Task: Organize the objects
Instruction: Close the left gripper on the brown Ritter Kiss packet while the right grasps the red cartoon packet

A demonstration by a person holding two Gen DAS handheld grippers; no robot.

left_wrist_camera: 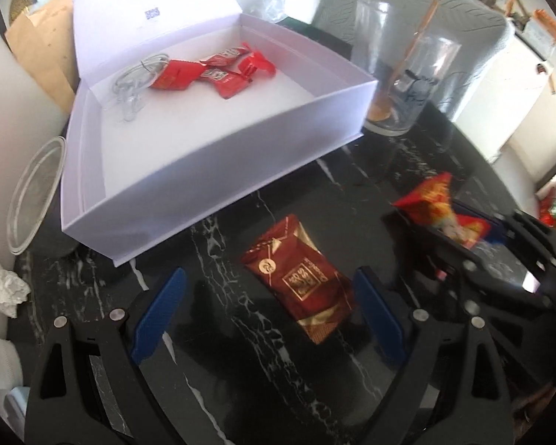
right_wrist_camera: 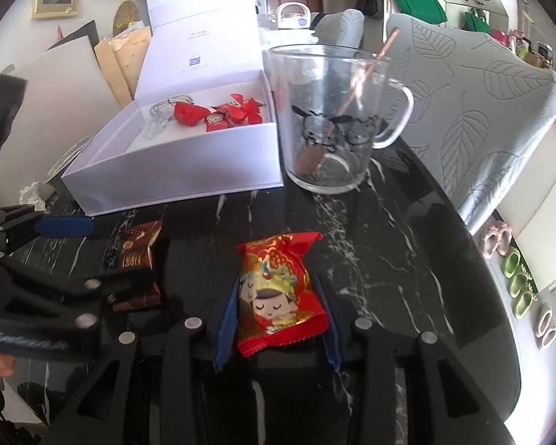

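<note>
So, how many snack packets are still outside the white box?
2: the dark red packet lies on the table between the left gripper fingers, and the bright red packet sits between the right gripper fingers.

Both wrist cams sit close over the counter, angled down, both catching the white box and mug.

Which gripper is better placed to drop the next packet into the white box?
Right: the right gripper is shut on the cartoon packet. The left gripper only straddles the dark red packet, jaws open.
</note>
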